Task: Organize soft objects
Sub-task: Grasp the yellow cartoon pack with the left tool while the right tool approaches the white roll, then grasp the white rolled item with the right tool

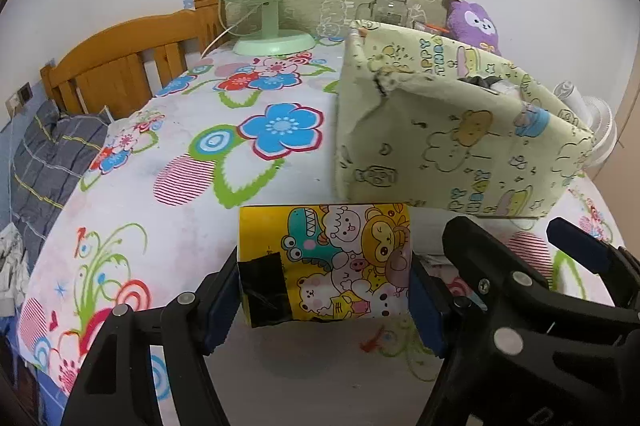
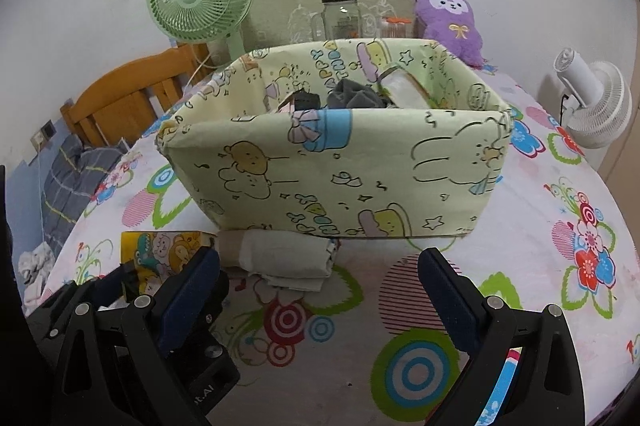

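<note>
Left gripper (image 1: 324, 294) clamps the soft, light cartoon-print pack (image 1: 326, 262) by its sides, which should yield between the fingers. Right gripper (image 2: 320, 290) stands open; beyond its fingertips lies a folded cloth (image 2: 280, 258), limp, best pinched across the fold.

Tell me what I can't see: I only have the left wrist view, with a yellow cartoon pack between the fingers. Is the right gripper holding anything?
Observer: No. The right gripper is open, with nothing gripped between its fingers.
Operator: Is anything soft lying outside the box?
Observer: Yes. A folded white cloth lies on the floral sheet just in front of the fabric box, beside the yellow pack.
Operator: And inside the box?
Observer: A grey cloth and a pale roll show above the rim. The rest is hidden.
</note>
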Available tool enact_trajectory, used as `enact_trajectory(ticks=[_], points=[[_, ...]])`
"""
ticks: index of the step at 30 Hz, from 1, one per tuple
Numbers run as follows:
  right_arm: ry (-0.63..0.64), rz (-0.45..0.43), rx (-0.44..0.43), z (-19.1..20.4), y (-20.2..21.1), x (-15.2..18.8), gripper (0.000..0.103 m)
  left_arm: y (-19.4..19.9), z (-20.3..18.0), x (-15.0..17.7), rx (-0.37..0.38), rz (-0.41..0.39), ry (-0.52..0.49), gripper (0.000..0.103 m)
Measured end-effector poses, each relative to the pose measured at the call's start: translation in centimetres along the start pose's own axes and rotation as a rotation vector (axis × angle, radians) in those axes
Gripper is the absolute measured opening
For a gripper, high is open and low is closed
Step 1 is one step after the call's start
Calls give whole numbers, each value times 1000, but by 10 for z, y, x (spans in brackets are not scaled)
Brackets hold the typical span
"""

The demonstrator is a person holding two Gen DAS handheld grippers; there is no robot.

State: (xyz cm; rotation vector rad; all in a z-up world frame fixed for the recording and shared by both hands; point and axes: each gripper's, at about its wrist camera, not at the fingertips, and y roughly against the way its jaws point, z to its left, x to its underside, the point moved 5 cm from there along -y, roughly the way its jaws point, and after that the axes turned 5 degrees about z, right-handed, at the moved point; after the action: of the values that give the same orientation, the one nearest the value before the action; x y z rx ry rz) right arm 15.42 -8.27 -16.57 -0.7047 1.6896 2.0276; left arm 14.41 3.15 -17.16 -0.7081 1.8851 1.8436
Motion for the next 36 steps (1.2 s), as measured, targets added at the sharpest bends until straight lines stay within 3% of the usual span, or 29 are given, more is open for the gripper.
enact_trajectory(ticks=[7,9,16,24,29,36], points=[[-2,27,-5,8,-14,-5,100,-7,12,-6,-26,7,-11,75],[1,39,-6,10,-18,-5,92,-12,14,-6,-27,20,-8,75],[-10,69,17,8,-31,-6,85,-19,13,-9,-11,40,-37,75],[7,100,2,15,-40,-2,58,-22,7,-7,-51,38,-78,75],[9,102,-6,18,-41,-2,50,-21,6,-6,-61,37,-78,75],[12,99,3,14,-35,2,47,-19,0,-2,-41,49,-71,75]])
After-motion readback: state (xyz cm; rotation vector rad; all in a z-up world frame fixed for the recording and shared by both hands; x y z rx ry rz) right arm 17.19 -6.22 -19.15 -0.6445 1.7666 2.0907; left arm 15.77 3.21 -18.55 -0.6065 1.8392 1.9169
